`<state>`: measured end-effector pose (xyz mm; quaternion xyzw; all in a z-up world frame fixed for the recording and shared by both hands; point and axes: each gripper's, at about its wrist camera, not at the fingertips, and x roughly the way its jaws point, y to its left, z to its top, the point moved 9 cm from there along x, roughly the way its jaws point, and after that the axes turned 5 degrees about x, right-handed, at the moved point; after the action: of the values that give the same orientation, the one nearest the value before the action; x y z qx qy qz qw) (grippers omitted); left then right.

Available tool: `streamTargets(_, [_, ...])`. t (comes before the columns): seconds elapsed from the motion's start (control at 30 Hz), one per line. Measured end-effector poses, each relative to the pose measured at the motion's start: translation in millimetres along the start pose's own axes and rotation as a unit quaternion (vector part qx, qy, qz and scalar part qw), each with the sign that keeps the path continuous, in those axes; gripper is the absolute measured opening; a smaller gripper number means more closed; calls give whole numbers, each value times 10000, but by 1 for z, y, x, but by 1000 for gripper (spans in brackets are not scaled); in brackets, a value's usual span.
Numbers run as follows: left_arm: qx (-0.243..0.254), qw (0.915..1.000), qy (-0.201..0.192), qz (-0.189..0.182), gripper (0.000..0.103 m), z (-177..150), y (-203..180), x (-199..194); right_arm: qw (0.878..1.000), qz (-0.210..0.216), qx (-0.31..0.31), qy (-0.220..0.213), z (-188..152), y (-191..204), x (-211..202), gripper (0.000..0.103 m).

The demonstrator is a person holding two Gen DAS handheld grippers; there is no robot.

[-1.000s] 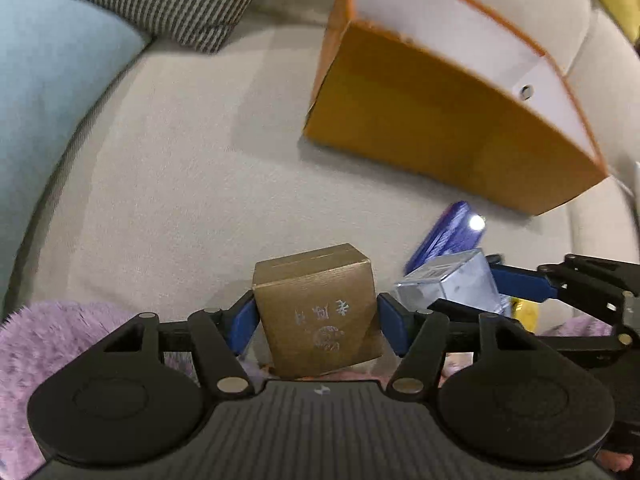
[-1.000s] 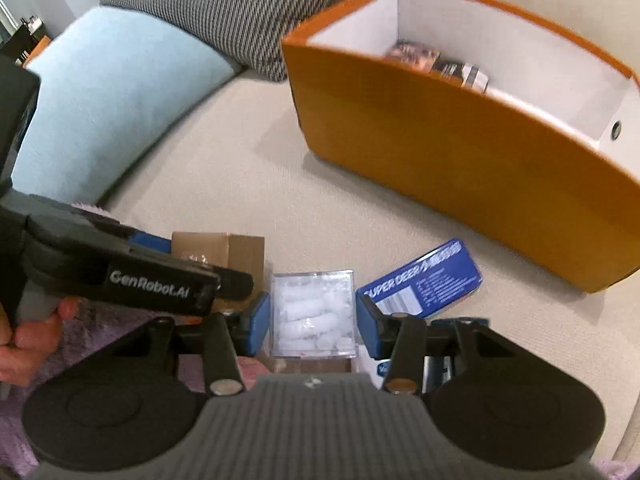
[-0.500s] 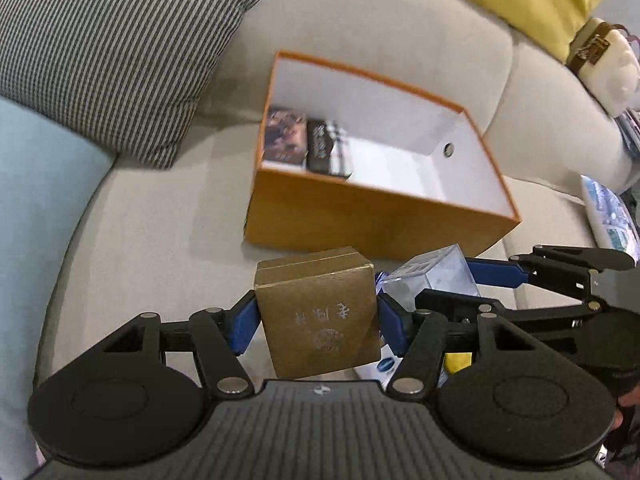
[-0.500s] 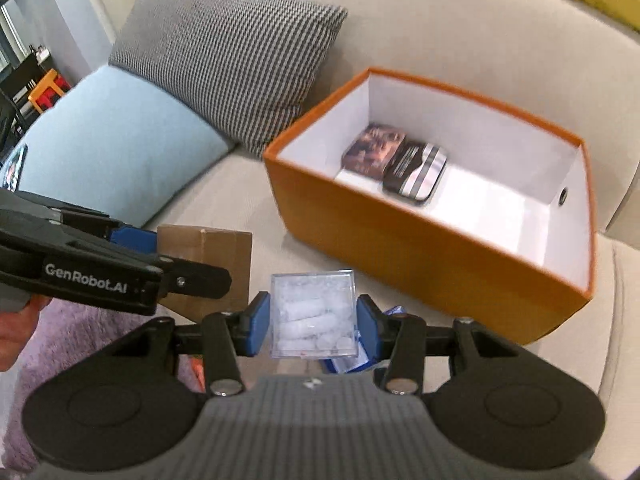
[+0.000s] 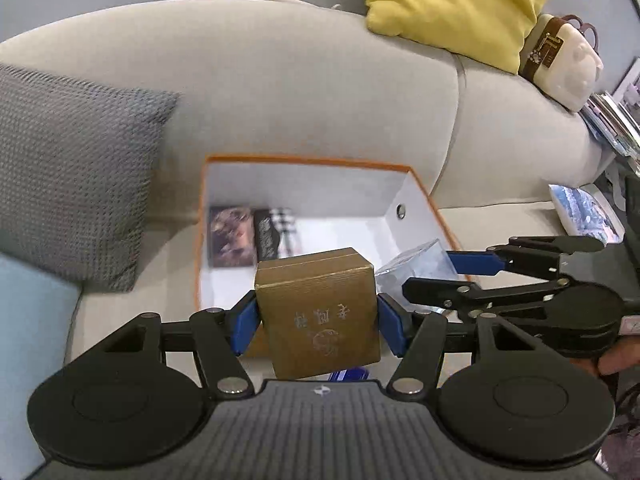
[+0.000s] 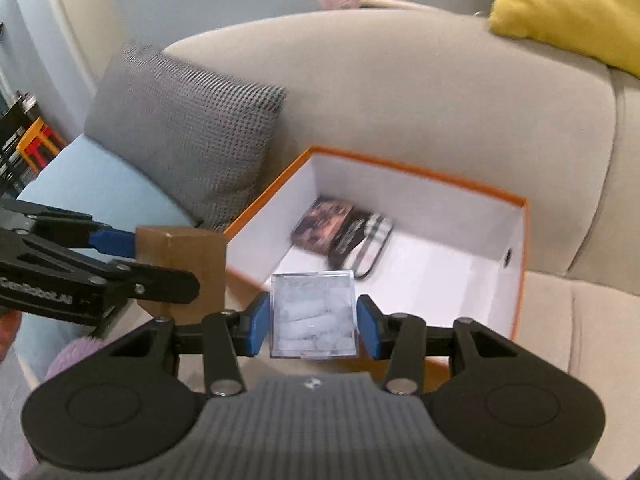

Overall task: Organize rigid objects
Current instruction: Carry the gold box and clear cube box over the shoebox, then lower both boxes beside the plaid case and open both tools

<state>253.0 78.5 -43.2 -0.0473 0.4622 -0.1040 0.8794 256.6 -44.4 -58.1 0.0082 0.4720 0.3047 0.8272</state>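
Left wrist view: the left gripper [image 5: 317, 316] has its fingers clamped on a gold cardboard box [image 5: 318, 310], held above the near wall of the orange storage box [image 5: 304, 159] on the sofa [image 5: 300, 92].

Right wrist view: the right gripper [image 6: 313, 318] has its fingers clamped on a clear plastic case [image 6: 313, 314] at the same near wall. Released together, the two loads could collide, or catch the rim and tumble outside.

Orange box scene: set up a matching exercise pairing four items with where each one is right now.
Items:
1. gold carton
2. clear plastic case
3. two flat tins
4. yellow cushion

Places:
A. on top of the sofa back
B. clamped in the right tool
C. lying on the floor of the orange box
D. clamped in the left tool

Pairs: 1-D, 2-B, 3-C, 4-A
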Motion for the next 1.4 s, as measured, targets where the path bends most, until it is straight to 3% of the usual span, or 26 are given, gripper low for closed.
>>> streamTargets(0.23, [149, 9965, 708, -413, 71, 31, -7, 87, 9989, -293, -31, 378, 15, -48, 40, 48])
streamTargets(0.43, [288, 9895, 1358, -391, 71, 42, -3, 162, 9955, -578, -171, 735, 23, -92, 86, 48])
streamTargets(0.7, [105, 9818, 1841, -454, 71, 57, 4, 224, 9903, -712, -466, 1100, 24, -119, 138, 48])
streamTargets(0.83, [103, 9776, 2064, -405, 71, 58, 8, 244, 9870, -884, -798, 1077, 31, -119, 150, 48])
streamTargets(1.0, [205, 9758, 2155, -318, 71, 60, 10, 255, 9843, -685, -1142, 1158, 35, -114, 159, 48])
streamTargets(1.17, [279, 9764, 2118, -316, 72, 61, 9, 259, 9716, -703, -1740, 1444, 30, -114, 171, 48])
streamTargets(1.4, [122, 9808, 1900, -416, 82, 65, 13, 252, 9765, -990, -1211, 1482, 38, -124, 177, 48])
